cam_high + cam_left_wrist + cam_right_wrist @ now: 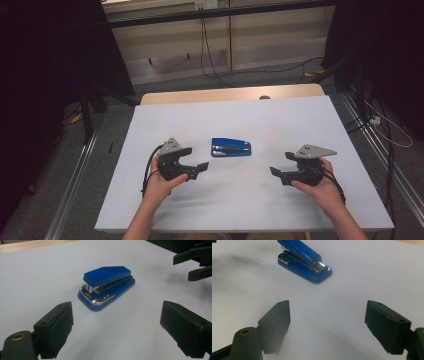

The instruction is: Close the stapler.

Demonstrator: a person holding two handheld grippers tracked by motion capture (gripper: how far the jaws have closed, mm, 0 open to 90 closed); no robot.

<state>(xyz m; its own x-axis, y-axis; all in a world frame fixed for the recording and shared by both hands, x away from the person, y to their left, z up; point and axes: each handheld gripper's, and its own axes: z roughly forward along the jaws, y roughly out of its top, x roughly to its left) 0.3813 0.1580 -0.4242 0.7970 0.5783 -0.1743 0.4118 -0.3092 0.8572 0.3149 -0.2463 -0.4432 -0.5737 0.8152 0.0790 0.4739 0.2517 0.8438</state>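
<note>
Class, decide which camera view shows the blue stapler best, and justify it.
The left gripper view: the stapler appears whole, close and sharp, metal mouth facing the camera. The right gripper view crops its far end; the high view shows it small, from above.

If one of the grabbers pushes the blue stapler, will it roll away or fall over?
Probably neither. The stapler lies on a long flat base, so it should slide on the smooth white table. Its shiny plastic top may slip between pads. The hinged top might lift if gripped alone.
</note>
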